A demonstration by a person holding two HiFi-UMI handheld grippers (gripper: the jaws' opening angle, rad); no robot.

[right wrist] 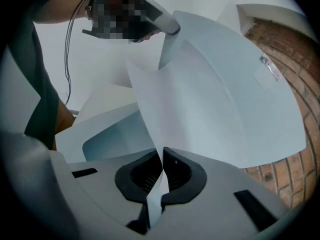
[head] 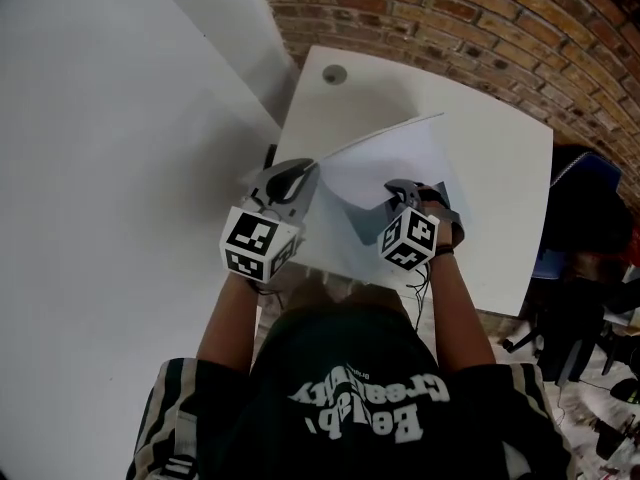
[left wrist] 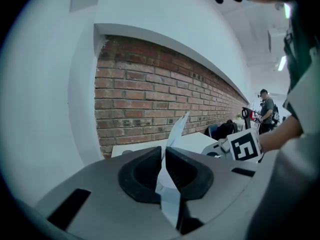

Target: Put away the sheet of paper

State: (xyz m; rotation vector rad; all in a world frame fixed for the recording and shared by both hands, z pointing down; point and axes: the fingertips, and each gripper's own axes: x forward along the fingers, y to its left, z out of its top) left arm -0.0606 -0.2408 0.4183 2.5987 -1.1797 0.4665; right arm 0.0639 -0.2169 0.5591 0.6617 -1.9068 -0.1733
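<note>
The person is holding the sheet of paper (head: 385,158) up off the white table (head: 500,178), over its near left part, with both tools. The left gripper (head: 297,176) is pinching the sheet's left edge, and the right gripper (head: 405,192) is clamping tight on its near right edge, so the paper is bowing between them. The step in hand is probably carrying the sheet to wherever it belongs, though no folder or tray is showing. Doing it well is calling for two firm pinches and hands travelling together, neither one tugging against the other, so nothing is creasing or tearing
</note>
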